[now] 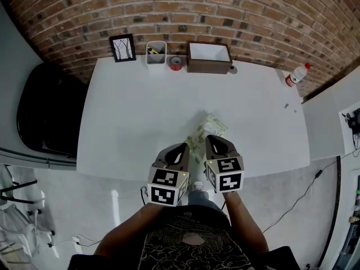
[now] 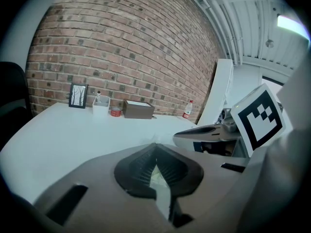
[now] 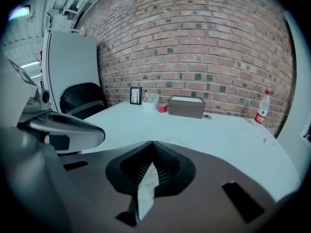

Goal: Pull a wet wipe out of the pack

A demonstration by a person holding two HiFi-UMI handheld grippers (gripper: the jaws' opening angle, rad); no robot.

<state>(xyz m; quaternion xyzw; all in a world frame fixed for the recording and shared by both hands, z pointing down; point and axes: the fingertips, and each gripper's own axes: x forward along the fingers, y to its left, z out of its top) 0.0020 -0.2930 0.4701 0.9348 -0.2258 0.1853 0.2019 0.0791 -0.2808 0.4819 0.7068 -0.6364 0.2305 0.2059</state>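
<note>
At the near edge of the white table, found the left gripper and the right gripper side by side, close together. Saw the left jaws clamped on the near end of the pack (pale, crumpled, with greenish print), lying on the table just ahead of both grippers. Saw the right jaws pinching a white wet wipe, with the sheet trailing back between them. Noted along the far edge, from left to right, a picture frame, a white pen holder, a red tape roll and a brown box; farther right, a bottle
</note>
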